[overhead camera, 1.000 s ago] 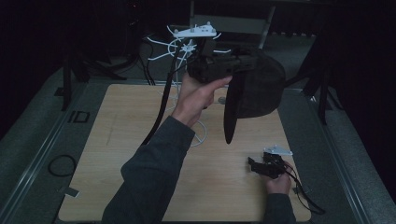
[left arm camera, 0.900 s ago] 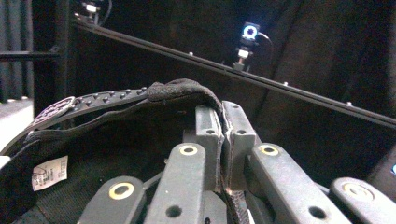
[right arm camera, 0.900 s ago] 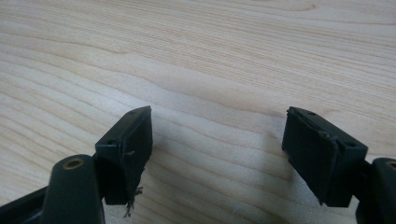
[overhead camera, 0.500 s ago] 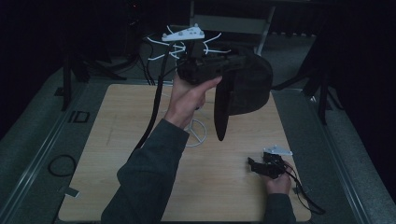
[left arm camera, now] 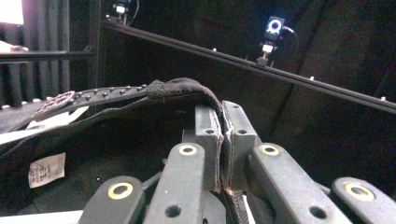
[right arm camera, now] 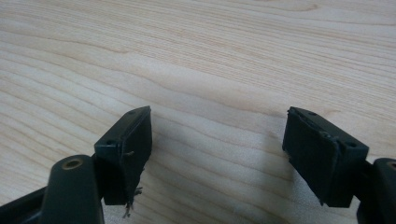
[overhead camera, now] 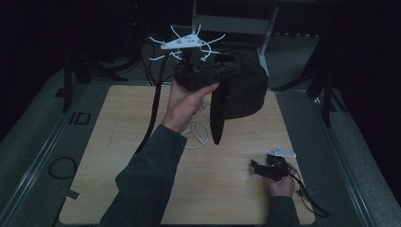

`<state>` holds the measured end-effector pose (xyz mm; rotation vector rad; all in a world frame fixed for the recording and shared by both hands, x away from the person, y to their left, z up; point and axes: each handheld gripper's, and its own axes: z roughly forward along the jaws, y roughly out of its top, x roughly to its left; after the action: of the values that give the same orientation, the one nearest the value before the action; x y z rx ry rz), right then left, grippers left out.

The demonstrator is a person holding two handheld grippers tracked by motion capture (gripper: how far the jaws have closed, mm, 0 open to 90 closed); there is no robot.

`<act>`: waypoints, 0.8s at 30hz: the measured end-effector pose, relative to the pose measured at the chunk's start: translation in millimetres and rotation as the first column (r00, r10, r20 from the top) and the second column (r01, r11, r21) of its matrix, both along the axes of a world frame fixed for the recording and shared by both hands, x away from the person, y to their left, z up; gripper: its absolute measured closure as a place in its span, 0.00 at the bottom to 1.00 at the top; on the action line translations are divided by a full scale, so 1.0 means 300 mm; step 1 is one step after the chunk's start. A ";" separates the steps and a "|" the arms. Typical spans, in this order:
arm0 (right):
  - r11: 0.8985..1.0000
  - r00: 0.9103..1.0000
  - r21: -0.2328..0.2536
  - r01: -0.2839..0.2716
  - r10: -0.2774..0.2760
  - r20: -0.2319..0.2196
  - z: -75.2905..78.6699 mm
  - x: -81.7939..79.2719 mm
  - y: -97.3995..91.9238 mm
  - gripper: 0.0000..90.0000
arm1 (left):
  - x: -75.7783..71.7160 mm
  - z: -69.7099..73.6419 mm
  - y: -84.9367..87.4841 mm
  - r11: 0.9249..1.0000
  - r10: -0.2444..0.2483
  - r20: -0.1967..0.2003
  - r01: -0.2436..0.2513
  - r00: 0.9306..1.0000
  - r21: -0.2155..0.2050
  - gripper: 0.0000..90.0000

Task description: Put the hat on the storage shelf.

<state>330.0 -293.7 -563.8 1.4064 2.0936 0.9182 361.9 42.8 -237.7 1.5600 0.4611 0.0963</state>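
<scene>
Nearest, the right gripper rests low on the wooden table, jaws wide and empty; farther off, the left gripper is clamped on the rim of a dark cap, held aloft over the table's far side; the cap looks light and floppy, its strap dangling; the stitched rim seems the surest hold.

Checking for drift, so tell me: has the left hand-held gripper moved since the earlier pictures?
Yes. The left hand-held gripper, shut on the dark bag, has drifted left, away from the table's right edge.
</scene>
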 end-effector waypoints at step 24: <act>1.000 1.000 0.000 0.000 0.000 0.000 0.000 0.000 0.002 0.26 | -0.053 -0.080 0.035 0.997 0.074 0.010 -0.074 0.997 0.028 0.65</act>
<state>329.8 -293.2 -563.8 1.4065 2.0937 0.9176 346.0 53.3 -261.7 1.5698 0.5128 0.1670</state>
